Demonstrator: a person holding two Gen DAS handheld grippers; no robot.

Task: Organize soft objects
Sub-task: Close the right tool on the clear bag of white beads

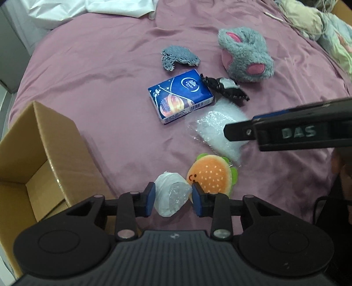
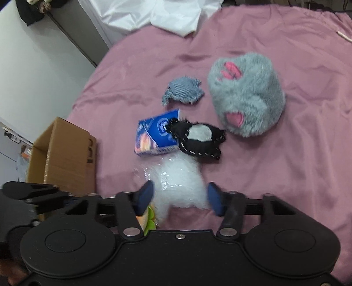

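Note:
My left gripper (image 1: 172, 199) is shut on a white wad of crumpled plastic (image 1: 170, 194), held just above the purple bedsheet (image 1: 99, 88). A burger plush (image 1: 211, 175) lies right beside it. My right gripper (image 2: 179, 199) is open, its fingers on either side of a clear bag of white stuffing (image 2: 179, 182), which also shows in the left wrist view (image 1: 216, 129). Further back lie a blue tissue pack (image 1: 180, 99), a black and grey fabric piece (image 1: 225, 87), a denim scrap (image 1: 178, 57) and a grey and pink furry plush (image 1: 245, 55).
An open cardboard box (image 1: 33, 154) stands at the left edge of the bed, also in the right wrist view (image 2: 63, 156). White cloth (image 1: 92, 8) lies at the far edge and bedding (image 1: 325, 24) is bunched at the far right.

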